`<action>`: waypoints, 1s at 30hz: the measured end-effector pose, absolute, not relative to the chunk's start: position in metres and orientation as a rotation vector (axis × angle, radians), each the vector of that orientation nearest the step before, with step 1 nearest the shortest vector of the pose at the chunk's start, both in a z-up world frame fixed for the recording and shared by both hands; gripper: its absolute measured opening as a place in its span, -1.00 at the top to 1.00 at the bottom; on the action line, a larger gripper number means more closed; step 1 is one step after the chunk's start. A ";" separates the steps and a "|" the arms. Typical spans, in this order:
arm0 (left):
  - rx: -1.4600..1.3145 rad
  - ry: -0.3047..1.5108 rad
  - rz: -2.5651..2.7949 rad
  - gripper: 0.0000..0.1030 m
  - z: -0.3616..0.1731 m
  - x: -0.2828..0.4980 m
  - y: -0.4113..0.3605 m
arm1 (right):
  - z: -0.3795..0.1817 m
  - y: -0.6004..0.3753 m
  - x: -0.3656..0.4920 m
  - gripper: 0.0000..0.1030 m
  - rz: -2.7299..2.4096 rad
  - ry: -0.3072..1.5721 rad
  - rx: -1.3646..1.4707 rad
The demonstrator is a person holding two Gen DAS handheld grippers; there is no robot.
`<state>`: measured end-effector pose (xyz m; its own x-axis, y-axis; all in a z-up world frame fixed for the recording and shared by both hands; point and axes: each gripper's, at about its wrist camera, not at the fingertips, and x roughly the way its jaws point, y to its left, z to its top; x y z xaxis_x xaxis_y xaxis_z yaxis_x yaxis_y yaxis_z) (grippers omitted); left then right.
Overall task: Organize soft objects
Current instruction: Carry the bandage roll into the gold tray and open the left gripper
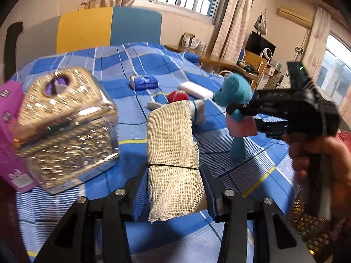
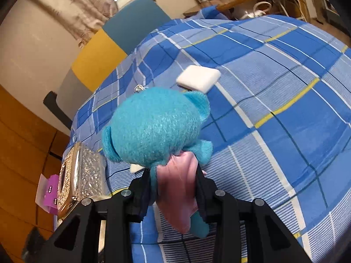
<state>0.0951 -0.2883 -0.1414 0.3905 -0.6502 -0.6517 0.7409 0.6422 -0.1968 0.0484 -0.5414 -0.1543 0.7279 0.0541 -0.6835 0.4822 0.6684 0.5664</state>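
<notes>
My left gripper (image 1: 174, 171) is shut on a rolled cream mesh cloth (image 1: 173, 153) bound by a dark band, held over the blue plaid bed (image 1: 136, 87). My right gripper (image 2: 172, 173) is shut on a teal plush toy (image 2: 155, 129) with a pink dress, lifted above the bed; it also shows in the left wrist view (image 1: 235, 92), held by the right gripper (image 1: 232, 111). A red and grey plush (image 1: 177, 97) lies behind the cloth. A white soft pad (image 2: 198, 77) and a blue tissue pack (image 1: 143, 82) lie farther back.
A shiny gold tissue box (image 1: 65, 127) stands at the left on the bed, with a purple carton (image 1: 11, 135) beside it. A yellow and blue headboard (image 1: 109, 26) is behind. A wooden desk (image 1: 248, 65) with clutter stands at the far right.
</notes>
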 end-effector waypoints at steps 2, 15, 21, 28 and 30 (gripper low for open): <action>0.120 0.748 -0.885 0.11 -0.131 0.093 -0.278 | -0.154 -0.545 0.045 0.33 -0.277 0.718 0.830; -0.001 0.648 -0.751 0.11 -0.060 0.111 -0.159 | -0.142 -0.540 0.043 0.33 -0.282 0.678 0.757; -0.018 0.670 -0.608 0.11 -0.064 0.134 -0.080 | -0.135 -0.537 0.040 0.33 -0.291 0.647 0.727; 0.009 0.730 -0.457 0.10 -0.090 0.152 0.002 | -0.115 -0.530 0.032 0.33 -0.303 0.547 0.648; 0.008 0.763 -0.414 0.10 -0.101 0.156 0.026 | -0.111 -0.527 0.031 0.33 -0.292 0.525 0.635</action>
<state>0.1561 0.0256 -0.1012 0.6462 -0.3610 -0.6724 0.3666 0.9196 -0.1414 0.0309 -0.5265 -0.1108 0.8305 -0.0999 -0.5480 0.4128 0.7710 0.4850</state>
